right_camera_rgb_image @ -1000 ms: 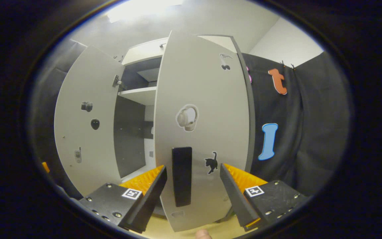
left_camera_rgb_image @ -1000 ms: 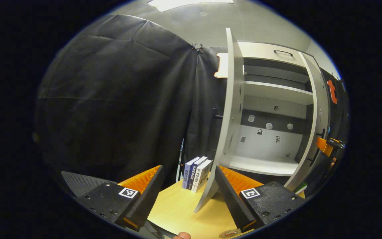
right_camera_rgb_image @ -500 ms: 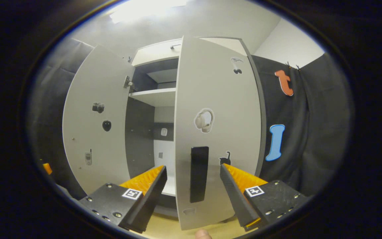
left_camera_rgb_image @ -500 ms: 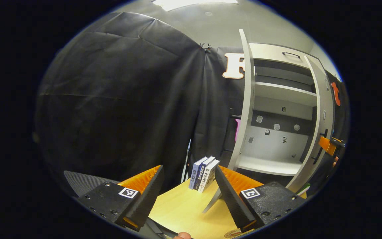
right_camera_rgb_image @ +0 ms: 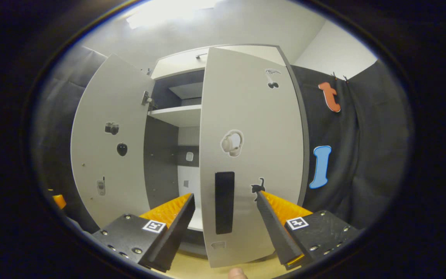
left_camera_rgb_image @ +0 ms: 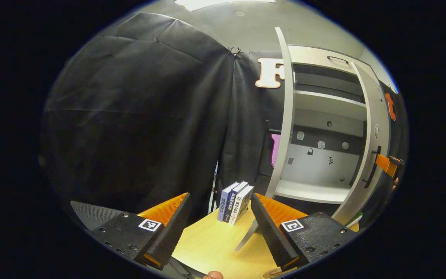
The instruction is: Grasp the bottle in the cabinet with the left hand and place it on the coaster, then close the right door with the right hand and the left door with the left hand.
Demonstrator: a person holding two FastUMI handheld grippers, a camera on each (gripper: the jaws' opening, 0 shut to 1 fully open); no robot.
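Wooden table (left_camera_rgb_image: 207,248), cabinet (right_camera_rgb_image: 176,116), right door (right_camera_rgb_image: 250,155) ajar

Pale grey doors (right_camera_rgb_image: 246,128) showing small stickers and a black handle (right_camera_rgb_image: 224,202), fingers (right_camera_rgb_image: 281,205) showing orange and black, blue and white books (left_camera_rgb_image: 234,201) standing on light wood table (left_camera_rgb_image: 211,244)

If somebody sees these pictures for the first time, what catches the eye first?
The white cabinet with both doors ajar: the right door with its black handle stands between the open fingers of the right gripper. In the left gripper view, three books stand on the wooden table.
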